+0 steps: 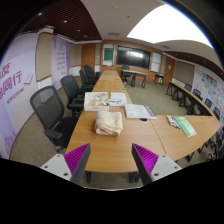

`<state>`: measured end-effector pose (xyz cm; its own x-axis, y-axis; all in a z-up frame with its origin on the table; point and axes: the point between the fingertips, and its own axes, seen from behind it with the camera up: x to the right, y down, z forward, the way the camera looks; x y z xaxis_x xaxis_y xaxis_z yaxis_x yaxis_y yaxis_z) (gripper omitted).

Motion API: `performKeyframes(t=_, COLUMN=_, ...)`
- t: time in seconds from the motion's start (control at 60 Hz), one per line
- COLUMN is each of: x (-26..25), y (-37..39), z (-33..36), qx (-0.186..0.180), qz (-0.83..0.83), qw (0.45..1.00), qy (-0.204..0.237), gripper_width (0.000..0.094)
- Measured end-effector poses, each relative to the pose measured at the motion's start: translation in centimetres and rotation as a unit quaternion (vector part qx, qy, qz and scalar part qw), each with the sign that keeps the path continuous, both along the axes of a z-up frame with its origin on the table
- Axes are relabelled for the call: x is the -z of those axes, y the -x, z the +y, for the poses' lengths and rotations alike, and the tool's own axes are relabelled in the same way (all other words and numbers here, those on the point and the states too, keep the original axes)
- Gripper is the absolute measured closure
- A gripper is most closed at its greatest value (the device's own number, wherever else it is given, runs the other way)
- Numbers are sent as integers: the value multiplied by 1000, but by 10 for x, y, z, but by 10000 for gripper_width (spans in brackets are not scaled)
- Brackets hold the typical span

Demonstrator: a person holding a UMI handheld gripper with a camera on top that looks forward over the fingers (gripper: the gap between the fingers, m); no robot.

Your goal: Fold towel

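**Towel bunched on surface, hand-held gripper released and well short of it**

The towel (108, 122) lies on the wooden surface (110, 150), beyond the fingers and slightly to their left. It is a pale, cream-coloured heap, already gathered or loosely doubled on itself, with soft rolled edges visible along the near side. Judged from its slumped form, it is light, limp and not fragile; it will drape and sag when lifted, and a single pinch is likely to drag only the top layer. The best hold appears to be a corner or the near hem, taken thin between the pads; which corner is free cannot be told from here.

The hand-held gripper (112, 160) is released: both fingers stand apart with nothing between them, purple pads (147, 158) facing inward, hovering over bare surface.

Other items: papers or a tray (100, 100) just behind the towel, apparently touching or nearly so; further sheets (138, 111) to the right; a green-edged item (185, 126) on the adjoining table, well apart. Black office chairs (48, 108) line the left side.

Obstructions: none between fingers and towel. The papers behind limit room to spread the cloth away from the gripper; unfolding toward the bare near side looks safer.
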<state>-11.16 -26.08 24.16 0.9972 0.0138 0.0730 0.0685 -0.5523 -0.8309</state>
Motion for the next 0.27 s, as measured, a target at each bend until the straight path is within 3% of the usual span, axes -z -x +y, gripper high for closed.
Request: performKeyframes(t=0.267, x=-13, y=6, z=-34, qx=-1, qz=3, qw=1000, qy=-7, gripper_width=80)
